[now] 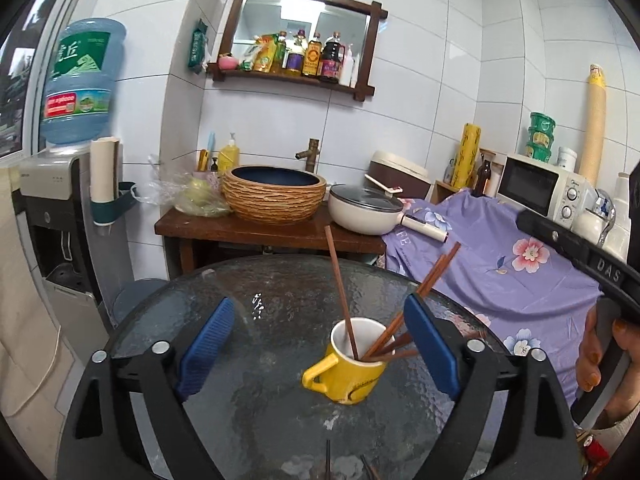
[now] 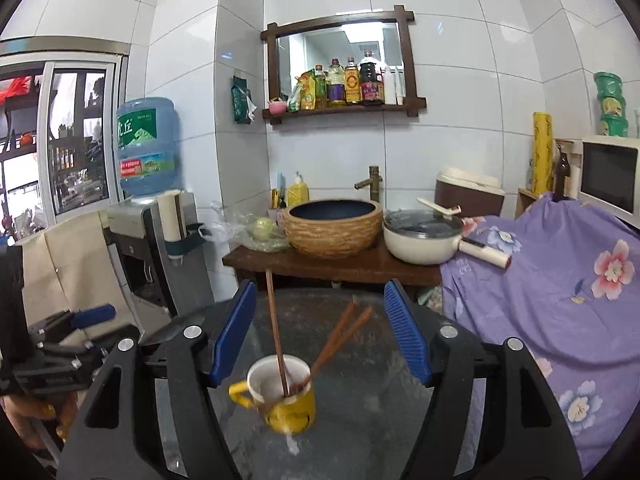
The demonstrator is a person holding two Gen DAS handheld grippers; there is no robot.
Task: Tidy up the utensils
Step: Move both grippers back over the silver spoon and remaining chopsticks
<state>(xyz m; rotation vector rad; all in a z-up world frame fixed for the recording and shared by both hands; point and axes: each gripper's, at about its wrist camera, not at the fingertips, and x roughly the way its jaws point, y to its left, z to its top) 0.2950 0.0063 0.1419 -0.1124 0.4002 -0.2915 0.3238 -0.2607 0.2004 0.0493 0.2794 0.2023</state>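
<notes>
A yellow mug with a white inside stands on the round glass table. Several brown chopsticks stand in it, one nearly upright, the others leaning right. My left gripper is open and empty, its blue pads on either side of the mug, above it. In the right wrist view the mug and chopsticks sit between the pads of my open, empty right gripper. The left gripper's blue fingertip shows at the left edge. Two more chopstick ends lie at the table's near edge.
Behind the table, a wooden stand holds a woven basin and a cream pan. A purple floral cloth covers the surface at right, with a microwave. A water dispenser stands at left.
</notes>
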